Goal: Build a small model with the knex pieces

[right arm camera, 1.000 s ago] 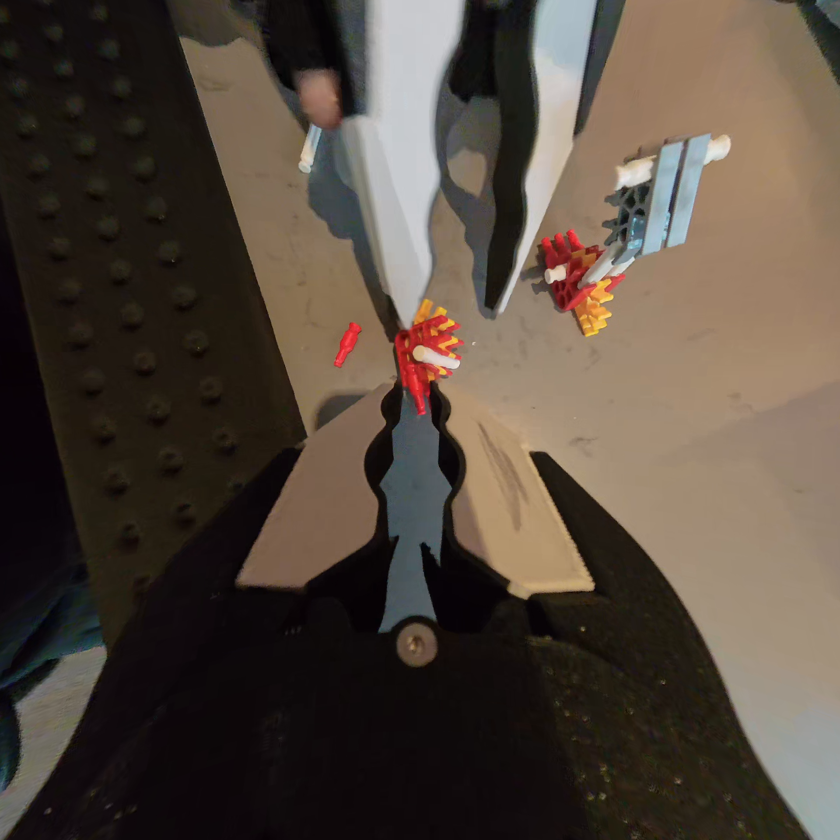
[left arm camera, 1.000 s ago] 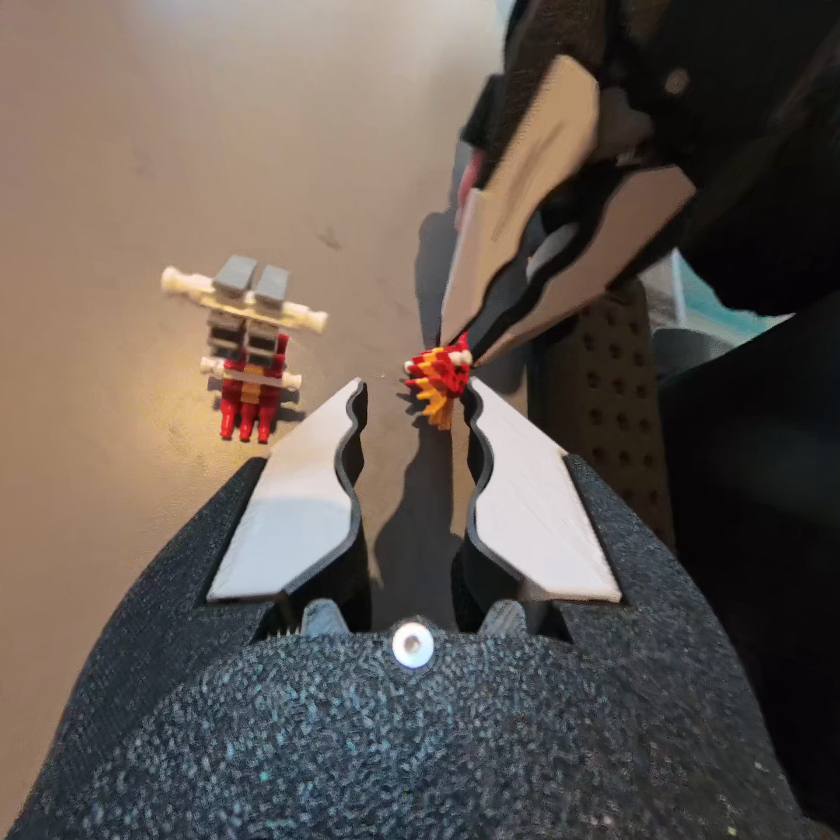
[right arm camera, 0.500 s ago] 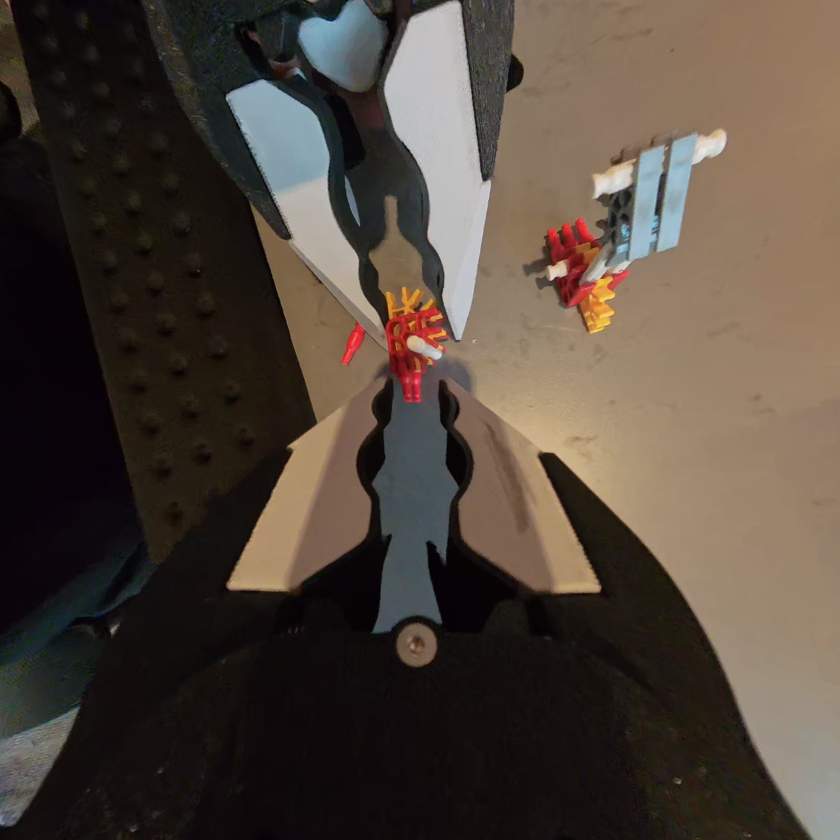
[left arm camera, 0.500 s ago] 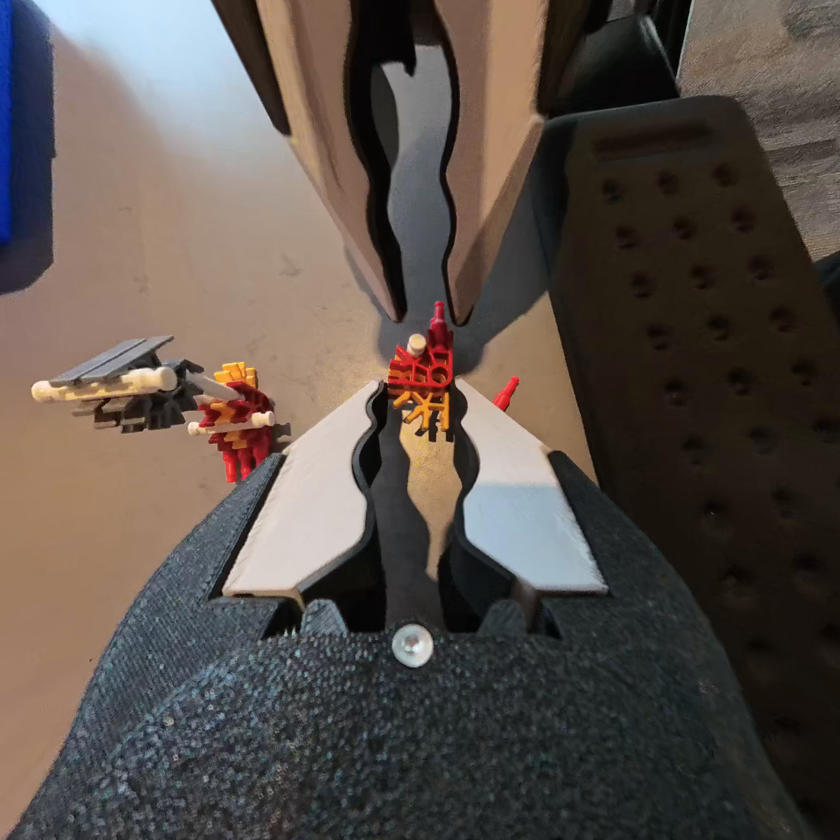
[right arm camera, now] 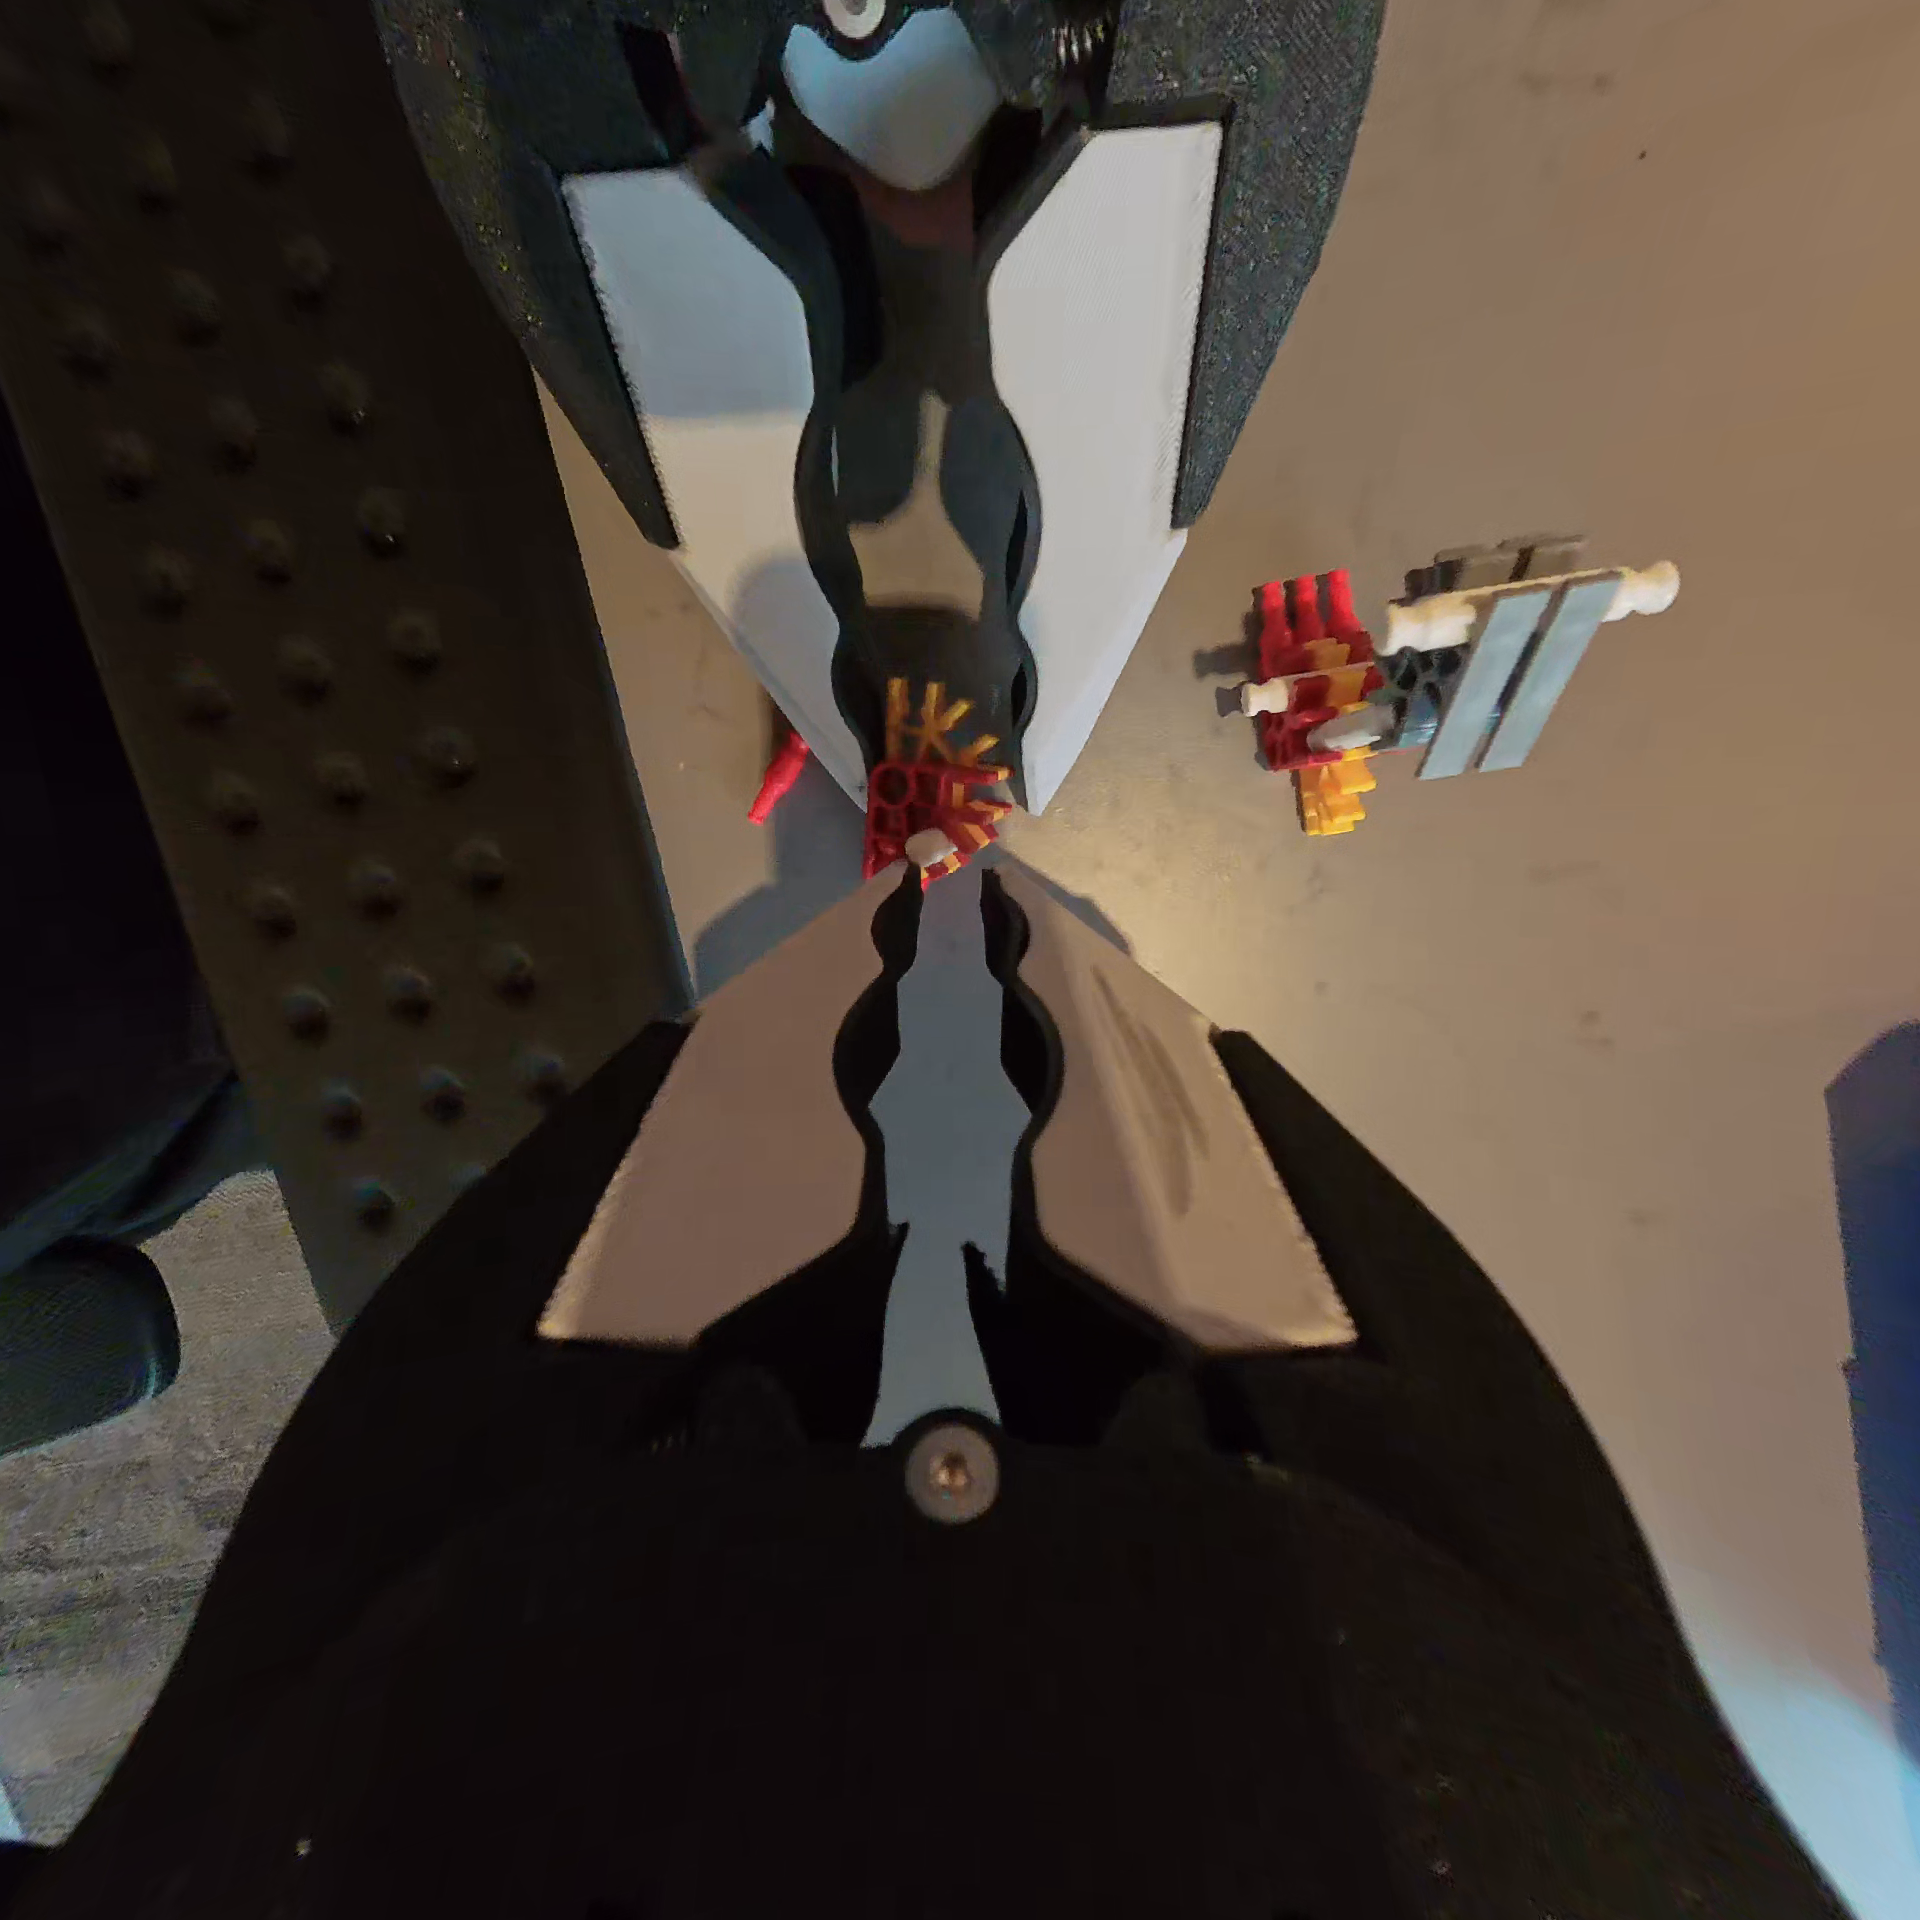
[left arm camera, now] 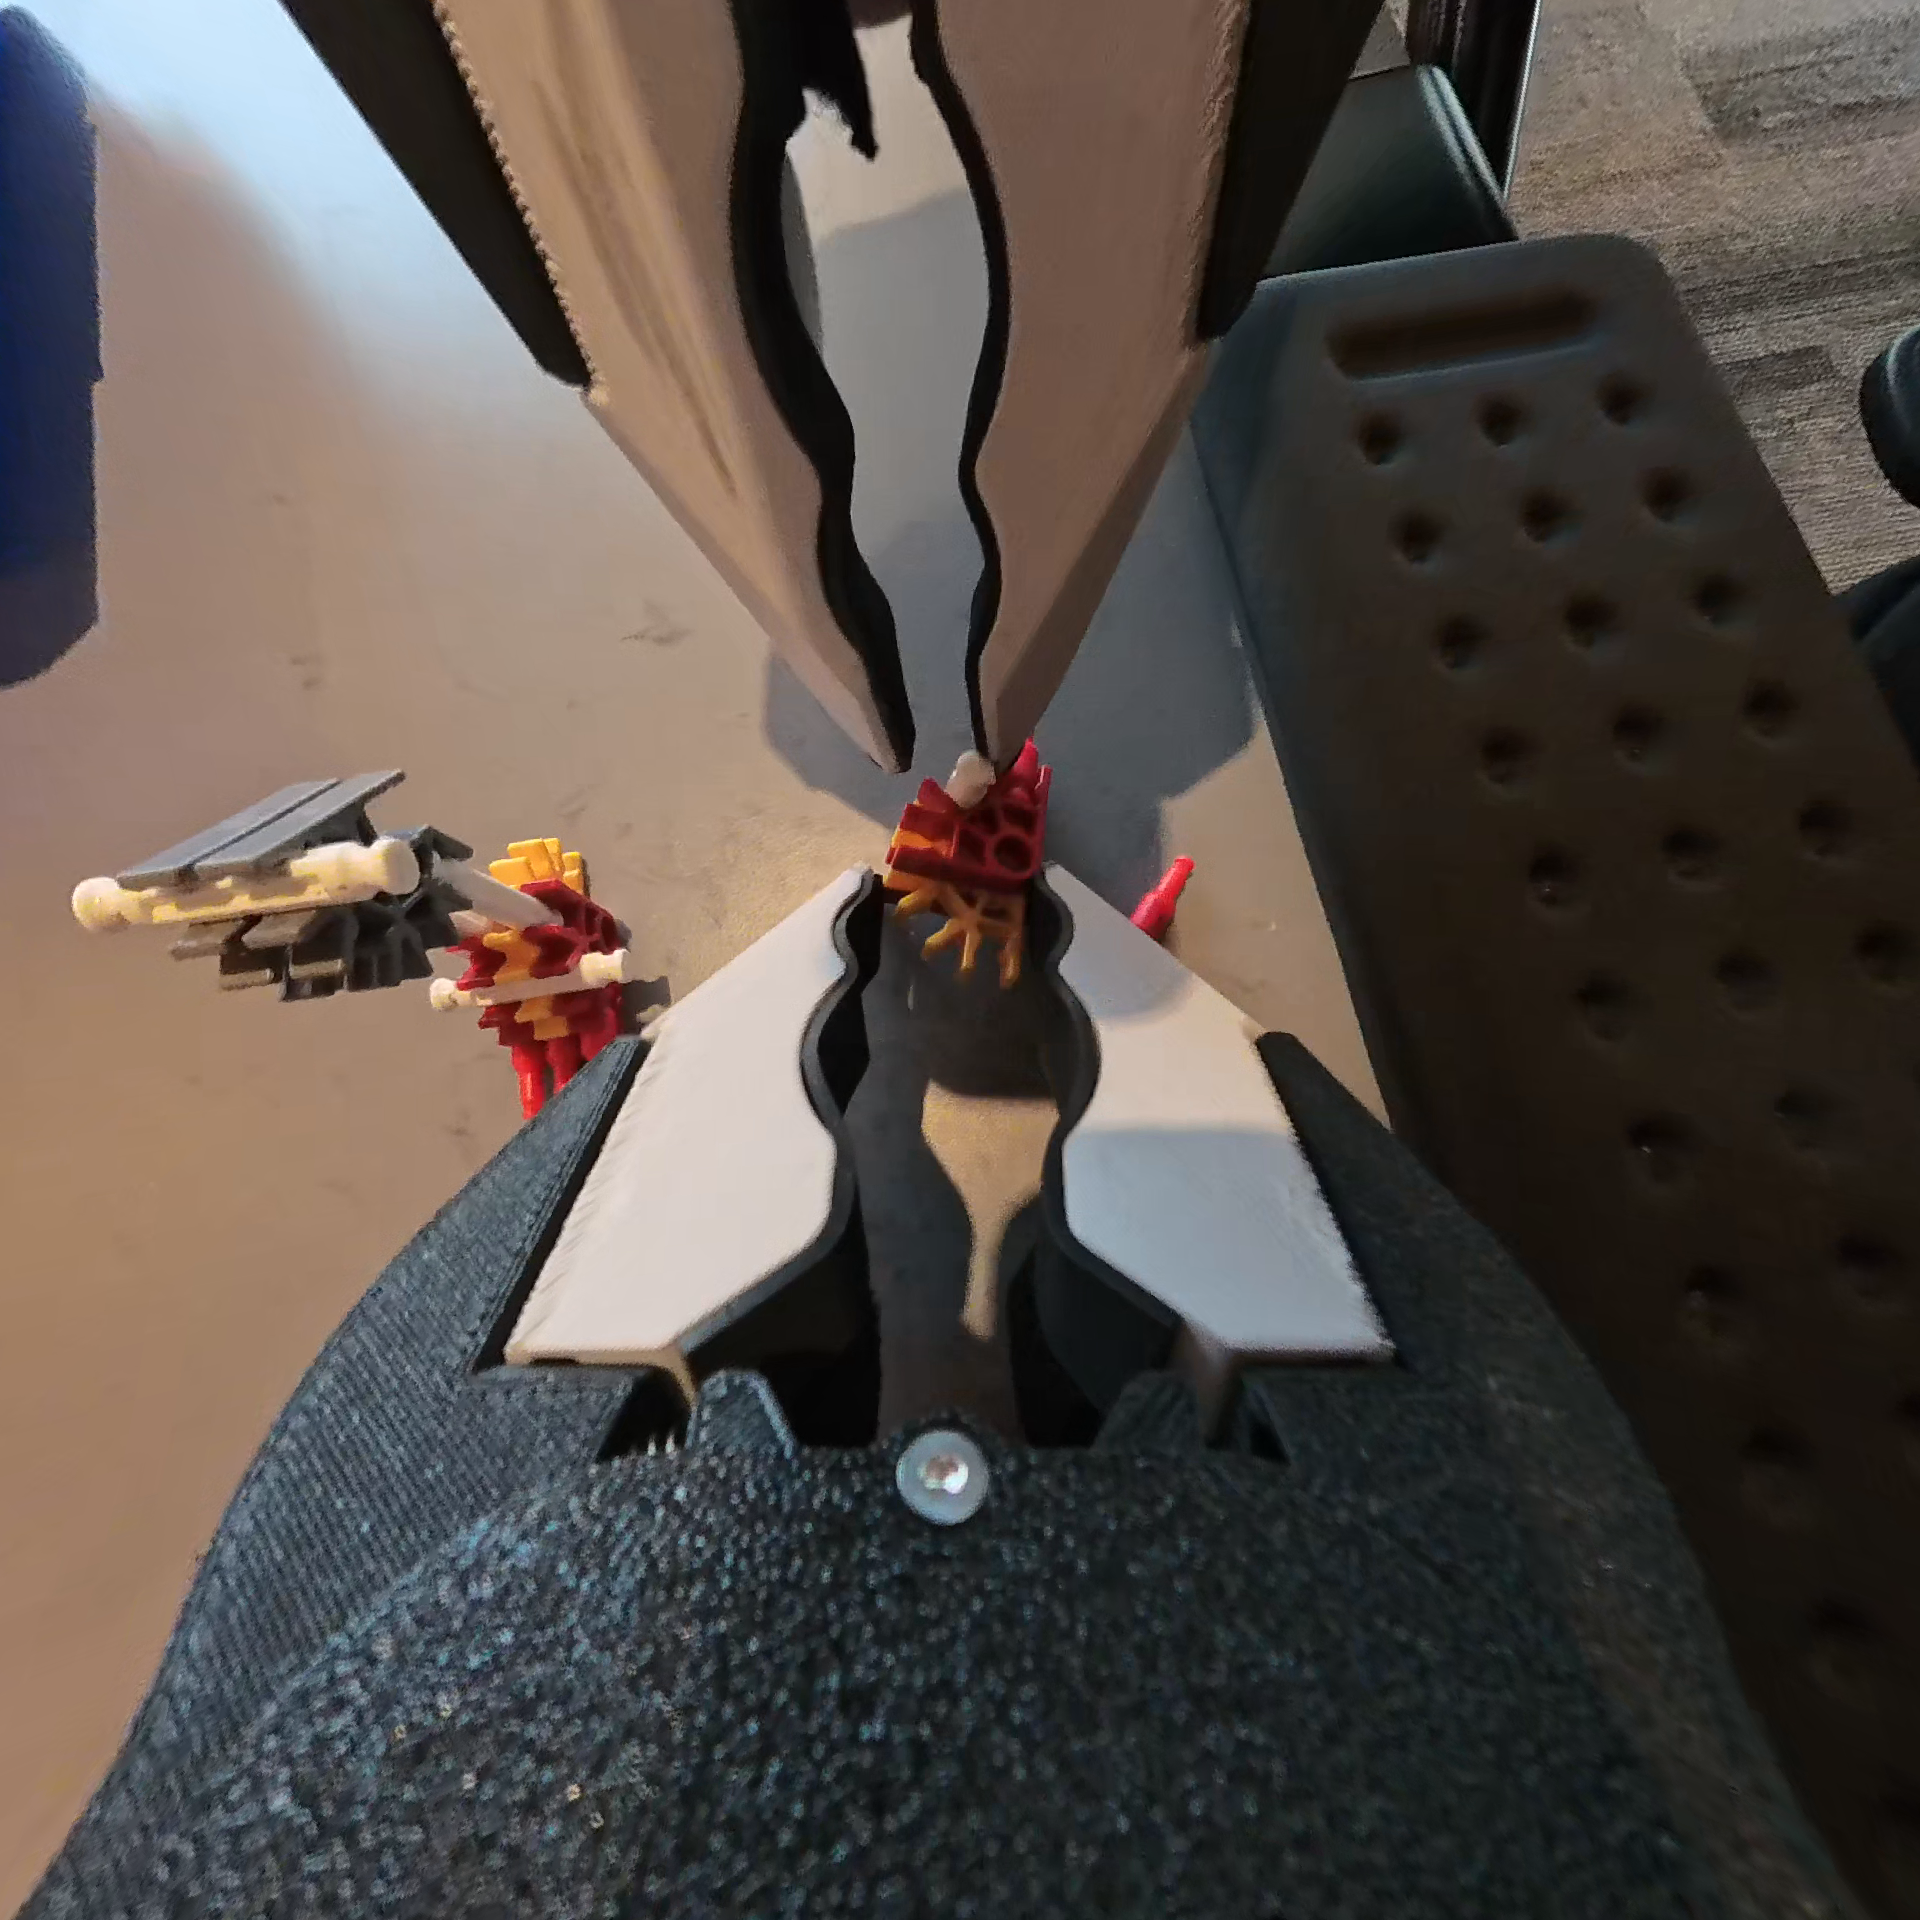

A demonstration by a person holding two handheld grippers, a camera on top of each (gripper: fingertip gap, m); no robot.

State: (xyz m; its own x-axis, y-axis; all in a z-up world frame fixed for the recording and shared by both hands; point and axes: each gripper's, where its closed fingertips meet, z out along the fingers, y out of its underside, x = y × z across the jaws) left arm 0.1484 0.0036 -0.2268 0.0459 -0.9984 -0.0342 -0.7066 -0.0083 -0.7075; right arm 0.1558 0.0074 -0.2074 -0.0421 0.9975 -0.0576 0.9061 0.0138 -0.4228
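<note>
A small cluster of red and orange connector pieces (left arm camera: pixel 971 862) with a short white rod (left arm camera: pixel 966 774) sits between my left gripper's (left arm camera: pixel 956 883) fingertips, which are closed on it. It also shows in the right wrist view (right arm camera: pixel 930 790). My right gripper (right arm camera: pixel 943 878) faces it from the opposite side, with its tips narrowly apart. Nothing is between them, and one tip touches the white rod (right arm camera: pixel 930 847). I cannot tell whether the cluster rests on the tan table (left arm camera: pixel 312 520) or is held just above it.
A built model of grey, white, red and orange pieces (left arm camera: pixel 364 914) lies on the table to the left, and it shows in the right wrist view (right arm camera: pixel 1434 675). A loose red piece (left arm camera: pixel 1164 909) lies by a black perforated panel (left arm camera: pixel 1610 831). A blue object (left arm camera: pixel 42 364) is at the far left. My left and right fingertips are right by each other.
One second ago the right gripper pinched the cluster and the left was open beside it. Now the left fingers are closed on it and the right tips have parted at the white rod.
</note>
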